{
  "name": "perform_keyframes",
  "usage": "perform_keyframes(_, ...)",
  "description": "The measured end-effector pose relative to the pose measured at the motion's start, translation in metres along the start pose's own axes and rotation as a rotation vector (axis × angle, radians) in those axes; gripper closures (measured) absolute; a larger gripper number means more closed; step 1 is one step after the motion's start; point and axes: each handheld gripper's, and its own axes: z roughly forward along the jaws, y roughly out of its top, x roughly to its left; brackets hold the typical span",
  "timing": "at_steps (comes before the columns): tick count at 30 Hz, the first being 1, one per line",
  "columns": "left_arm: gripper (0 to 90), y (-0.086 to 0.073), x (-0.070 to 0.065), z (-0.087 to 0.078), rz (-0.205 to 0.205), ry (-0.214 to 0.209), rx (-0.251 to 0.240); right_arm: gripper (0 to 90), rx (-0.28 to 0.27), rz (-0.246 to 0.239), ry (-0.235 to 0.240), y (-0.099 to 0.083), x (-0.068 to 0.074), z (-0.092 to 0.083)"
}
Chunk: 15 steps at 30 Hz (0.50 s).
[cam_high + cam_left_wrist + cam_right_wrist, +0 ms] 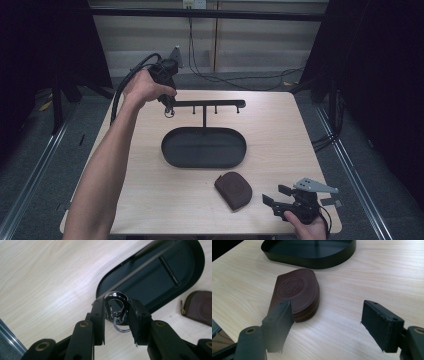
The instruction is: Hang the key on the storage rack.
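A black metal carabiner with a silver key ring [116,311] is clamped in the left gripper [169,107], at eleven o'clock of the black oval tray [172,150]. The right gripper [327,325] is held apart near the brown leather zip pouch [295,293] on the counter [280,130].

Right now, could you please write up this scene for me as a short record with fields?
surface: light wooden table
left gripper: shut on a black carabiner with a key ring, held up by the left end of the stand's crossbar
stand: black hook stand rising from an oval tray
pouch: brown zipped leather pouch, flat on the table, near side of the tray
right gripper: open, holding nothing, low beside the pouch
right fingers: the left one is in front of the pouch edge; contact unclear
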Motion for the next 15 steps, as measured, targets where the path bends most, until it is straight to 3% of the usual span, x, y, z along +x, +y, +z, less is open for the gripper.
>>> perform_keyframes(3, 67.8, -0.0012, 0.0011, 0.0006, 0.002, 0.007, -0.002, 25.0, 0.000, 0.000, 0.000, 0.0000, -0.0001, -0.0001)
perform_keyframes(5, 67.9, -0.0025, 0.0012, 0.0020, -0.002, -0.034, 0.000, 25.0, 0.000, 0.003, -0.001, 0.0000, -0.0001, 0.0000)
perform_keyframes(7, 68.0, -0.0027, -0.0004, 0.0022, 0.003, -0.015, 0.004, 25.0, 0.000, 0.000, 0.000, 0.0000, 0.0000, 0.0001)
perform_keyframes(9, 68.0, -0.0026, -0.0010, 0.0017, 0.001, -0.032, -0.003, 25.0, 0.002, -0.001, 0.001, 0.0000, 0.0002, 0.0003)
perform_keyframes(11, 68.0, -0.0024, -0.0024, -0.0010, -0.008, -0.022, -0.016, 25.0, 0.003, 0.000, 0.000, 0.0000, 0.0001, 0.0003)
perform_keyframes(15, 68.0, -0.0017, -0.0054, -0.0043, 0.009, -0.027, -0.018, 25.0, 0.004, -0.001, 0.001, 0.0001, 0.0001, 0.0006)
